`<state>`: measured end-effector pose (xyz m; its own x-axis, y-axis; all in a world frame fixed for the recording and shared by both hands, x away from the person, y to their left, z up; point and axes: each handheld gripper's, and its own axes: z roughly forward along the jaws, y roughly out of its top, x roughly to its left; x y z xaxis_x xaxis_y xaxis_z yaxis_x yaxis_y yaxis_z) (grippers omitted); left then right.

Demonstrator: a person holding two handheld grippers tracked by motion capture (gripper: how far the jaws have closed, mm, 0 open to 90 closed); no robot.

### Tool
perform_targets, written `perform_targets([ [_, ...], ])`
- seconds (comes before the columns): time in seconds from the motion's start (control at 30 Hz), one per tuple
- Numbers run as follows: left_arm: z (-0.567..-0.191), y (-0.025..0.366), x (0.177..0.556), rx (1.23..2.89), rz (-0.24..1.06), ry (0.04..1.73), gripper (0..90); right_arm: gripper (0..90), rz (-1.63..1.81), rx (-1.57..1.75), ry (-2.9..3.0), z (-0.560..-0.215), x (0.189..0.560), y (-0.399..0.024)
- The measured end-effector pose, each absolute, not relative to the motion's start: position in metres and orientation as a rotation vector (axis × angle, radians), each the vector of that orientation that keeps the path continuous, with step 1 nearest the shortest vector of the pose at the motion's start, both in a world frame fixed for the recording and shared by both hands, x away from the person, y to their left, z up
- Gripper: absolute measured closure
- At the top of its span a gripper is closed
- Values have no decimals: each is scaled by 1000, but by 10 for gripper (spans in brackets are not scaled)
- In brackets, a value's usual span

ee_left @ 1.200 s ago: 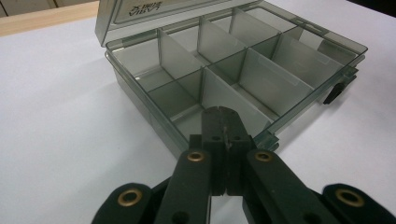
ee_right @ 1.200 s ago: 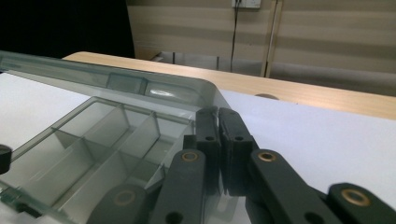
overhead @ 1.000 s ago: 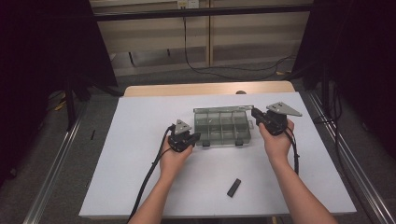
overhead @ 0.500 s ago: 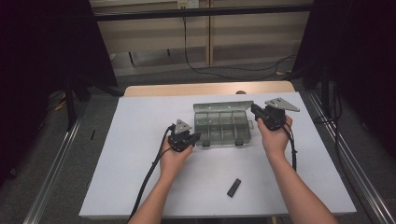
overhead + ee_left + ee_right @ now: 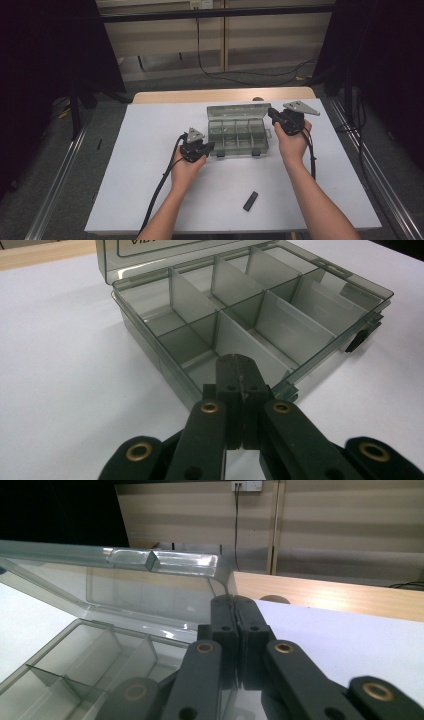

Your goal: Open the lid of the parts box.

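A clear smoky compartment box (image 5: 238, 136) lies open mid-table, its lid (image 5: 239, 111) raised at the far side. My left gripper (image 5: 210, 146) is shut, its tip at the box's near left corner. In the left gripper view the closed tips (image 5: 239, 360) rest over the front wall (image 5: 150, 335) of empty compartments. My right gripper (image 5: 270, 113) is shut at the lid's right end. In the right gripper view its tips (image 5: 233, 600) touch the lid's corner (image 5: 140, 587), and nothing shows between the jaws.
A small black block (image 5: 250, 200) lies on the white tabletop (image 5: 150, 190) near the front edge. Beyond the white top runs a wooden strip (image 5: 220, 95), then floor with cables. Metal rails flank the table on both sides.
My right gripper has edged slightly away from me at the lid's right end, and the lid looks a little more raised. The left gripper and the box's tray have stayed put.
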<state>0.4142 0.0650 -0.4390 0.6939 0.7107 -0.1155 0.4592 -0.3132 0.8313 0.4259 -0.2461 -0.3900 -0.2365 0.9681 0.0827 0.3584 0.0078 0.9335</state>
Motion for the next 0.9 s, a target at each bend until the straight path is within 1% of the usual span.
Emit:
perform_targets([
  [0.9, -441, 63, 416, 1965, 334, 911, 900, 890, 1185, 1388, 1644, -384, 447, -244],
])
